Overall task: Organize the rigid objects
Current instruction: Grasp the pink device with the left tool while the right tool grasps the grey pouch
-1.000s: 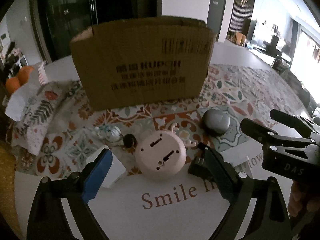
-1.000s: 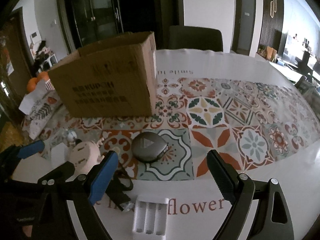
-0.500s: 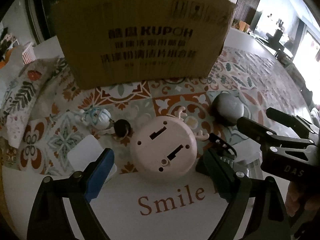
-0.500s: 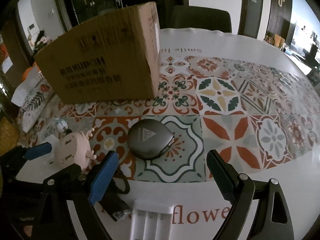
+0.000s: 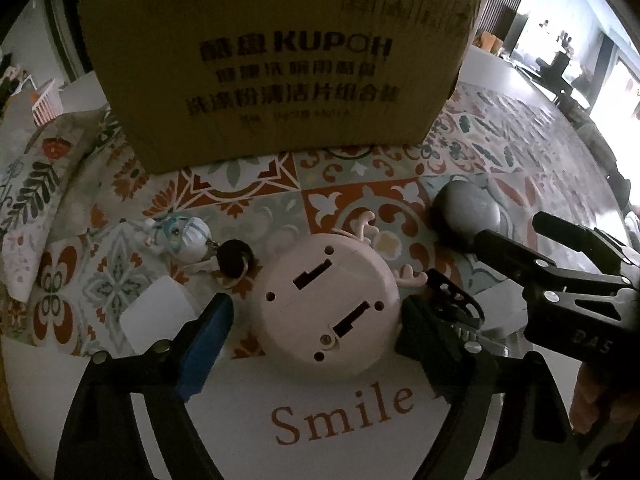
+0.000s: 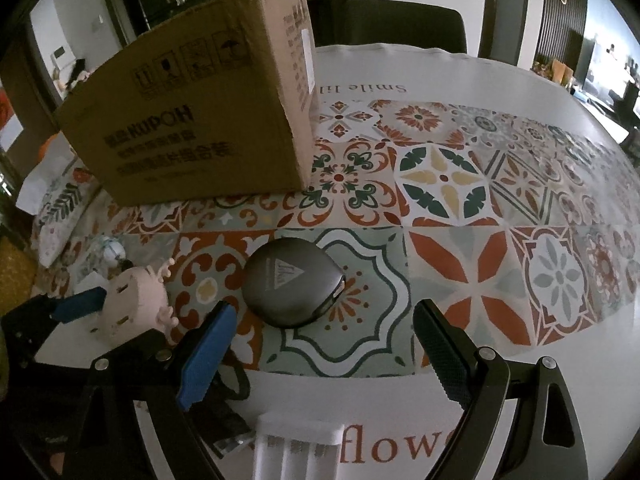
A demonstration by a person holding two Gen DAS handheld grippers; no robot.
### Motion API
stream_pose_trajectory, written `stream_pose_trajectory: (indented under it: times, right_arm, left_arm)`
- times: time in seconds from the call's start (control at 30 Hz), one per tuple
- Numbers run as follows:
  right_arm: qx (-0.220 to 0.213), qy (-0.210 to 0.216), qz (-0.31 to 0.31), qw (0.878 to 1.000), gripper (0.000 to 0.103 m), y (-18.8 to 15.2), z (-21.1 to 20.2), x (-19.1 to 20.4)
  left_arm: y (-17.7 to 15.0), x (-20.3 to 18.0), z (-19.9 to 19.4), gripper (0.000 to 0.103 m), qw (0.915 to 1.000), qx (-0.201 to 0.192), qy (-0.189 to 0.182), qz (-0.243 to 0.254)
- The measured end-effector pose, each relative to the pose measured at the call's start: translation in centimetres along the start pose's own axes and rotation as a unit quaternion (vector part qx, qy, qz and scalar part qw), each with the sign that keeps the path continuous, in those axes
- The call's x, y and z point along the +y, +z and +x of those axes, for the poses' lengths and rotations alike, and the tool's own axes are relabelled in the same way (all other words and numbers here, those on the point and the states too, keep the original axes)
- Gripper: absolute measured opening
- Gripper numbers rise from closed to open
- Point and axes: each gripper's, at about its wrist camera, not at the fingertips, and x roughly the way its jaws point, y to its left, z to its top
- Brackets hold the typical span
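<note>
A round pink gadget with small antlers (image 5: 329, 301) lies underside up on the table. My left gripper (image 5: 316, 322) is open, with one finger on each side of the gadget. It also shows in the right wrist view (image 6: 134, 302). A dark grey rounded case (image 6: 291, 282) lies just ahead of my open, empty right gripper (image 6: 324, 338). The case shows in the left wrist view (image 5: 466, 212) too. A brown cardboard box (image 5: 276, 60) stands behind them, and it shows in the right wrist view (image 6: 200, 116).
A small figurine keychain (image 5: 182, 238) with a black disc (image 5: 235, 258) and a white block (image 5: 154, 316) lie left of the pink gadget. A black clip (image 5: 452, 304) lies to its right. A white battery holder (image 6: 296, 450) sits near me. A patterned cloth (image 5: 28, 184) lies far left.
Both grippers have moved forward and lower. The left gripper's fingers now flank the pink gadget; the right gripper has come closer to the grey case. Nothing has been gripped.
</note>
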Motion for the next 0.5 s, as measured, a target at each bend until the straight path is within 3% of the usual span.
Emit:
stream_pose_trajectory:
  times: [0.2, 0.27, 0.5]
  right_arm:
    - [0.008, 0.007, -0.002, 1.0, 0.091, 0.1, 0.9, 0.0]
    - [0.011, 0.009, -0.003, 1.0, 0.091, 0.2, 1.2, 0.0]
    - [0.009, 0.015, -0.005, 1.0, 0.091, 0.4, 1.7, 0.1]
  left_arm:
    - [0.2, -0.3, 0.7, 0.081, 1.0, 0.003, 0.002, 0.002]
    - [0.1, -0.3, 1.0, 0.074, 0.9999, 0.008, -0.007, -0.001]
    - [0.0, -0.2, 1.1, 0.074, 0.9999, 0.004, -0.008, -0.005]
